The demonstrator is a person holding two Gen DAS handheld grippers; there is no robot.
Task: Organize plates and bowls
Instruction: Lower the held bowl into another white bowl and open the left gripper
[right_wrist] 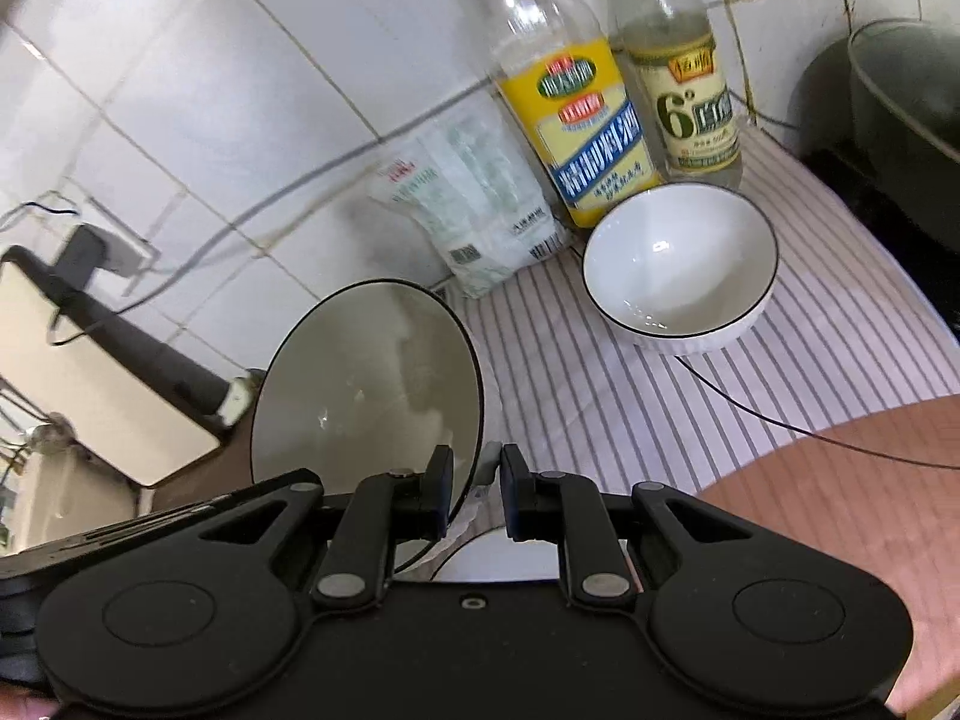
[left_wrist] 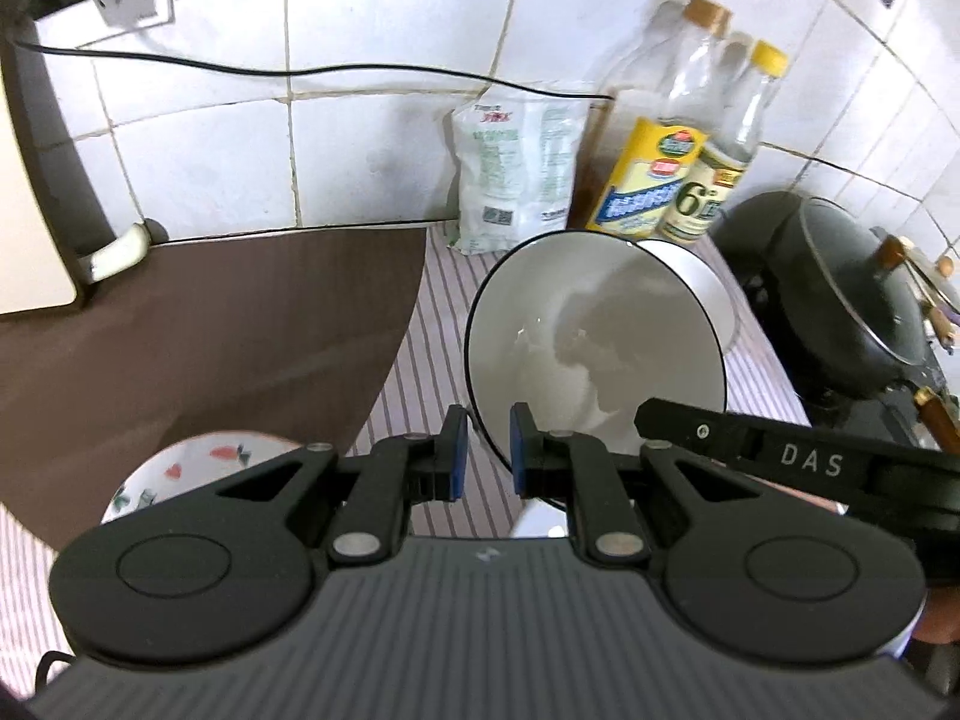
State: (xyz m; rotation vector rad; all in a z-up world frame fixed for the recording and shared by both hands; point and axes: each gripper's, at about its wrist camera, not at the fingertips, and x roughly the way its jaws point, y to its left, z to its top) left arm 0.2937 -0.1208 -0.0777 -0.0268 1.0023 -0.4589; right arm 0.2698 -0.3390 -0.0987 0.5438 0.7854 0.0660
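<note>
A white plate with a thin black rim (left_wrist: 594, 336) (right_wrist: 372, 396) is held tilted on edge above the striped cloth. My left gripper (left_wrist: 487, 450) is shut on its lower rim. My right gripper (right_wrist: 474, 492) is shut on its rim from the other side; its black body (left_wrist: 780, 456) shows in the left wrist view. A white black-rimmed bowl (right_wrist: 678, 264) stands upright on the cloth in front of the bottles; part of it (left_wrist: 696, 276) shows behind the plate. A bowl with a red and green pattern (left_wrist: 186, 468) sits low left, partly hidden by my left gripper.
Two clear bottles with yellow labels (left_wrist: 678, 180) (right_wrist: 576, 120) and a white bag (left_wrist: 516, 174) (right_wrist: 474, 210) stand against the tiled wall. A dark wok with a lid (left_wrist: 852, 300) is at right. A brown mat (left_wrist: 198, 330) and an appliance (left_wrist: 36, 180) lie left. A thin cable (right_wrist: 780, 420) crosses the cloth.
</note>
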